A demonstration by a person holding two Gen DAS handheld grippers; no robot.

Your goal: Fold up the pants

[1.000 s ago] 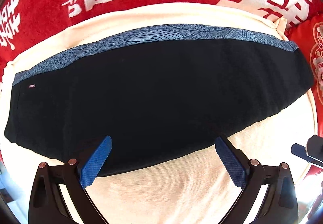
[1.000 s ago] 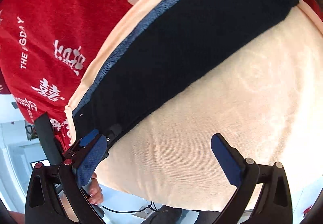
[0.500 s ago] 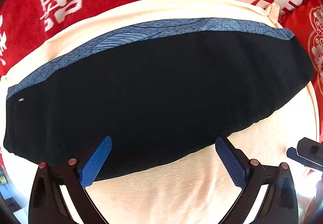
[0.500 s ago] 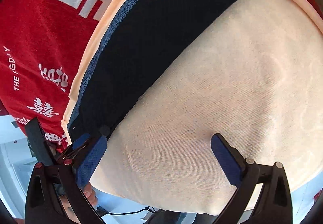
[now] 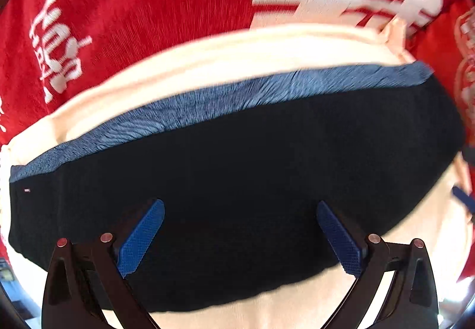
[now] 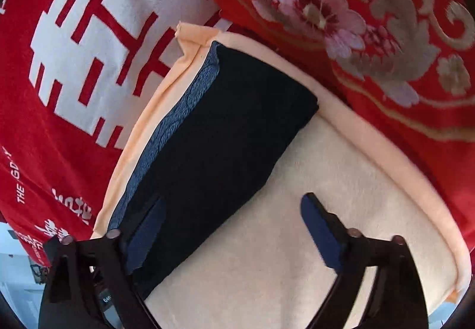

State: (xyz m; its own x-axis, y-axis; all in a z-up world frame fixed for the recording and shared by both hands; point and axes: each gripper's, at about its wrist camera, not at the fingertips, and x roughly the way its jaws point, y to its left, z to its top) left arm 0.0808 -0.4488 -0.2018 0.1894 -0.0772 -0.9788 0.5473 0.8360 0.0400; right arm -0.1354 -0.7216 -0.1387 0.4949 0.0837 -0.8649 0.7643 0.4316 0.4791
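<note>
1. Approach step: the pants [image 5: 237, 195], a dark folded band, lie on the cream blanket [image 6: 282, 269]. The left gripper [image 5: 240, 237] hovers spread and empty.
2. The right gripper [image 6: 234, 237], its jaws just narrowing on nothing, needs the pants' near edge (at 7 o'clock).
3. Free blanket at 5 o'clock; red bedspread [image 6: 74, 91] beyond.

The pants [image 5: 252, 195] are matt black knit cloth with a textured blue band. The cream towel [image 6: 282, 269] looks soft and napped. The red blanket [image 5: 148, 17] is fuzzy.
</note>
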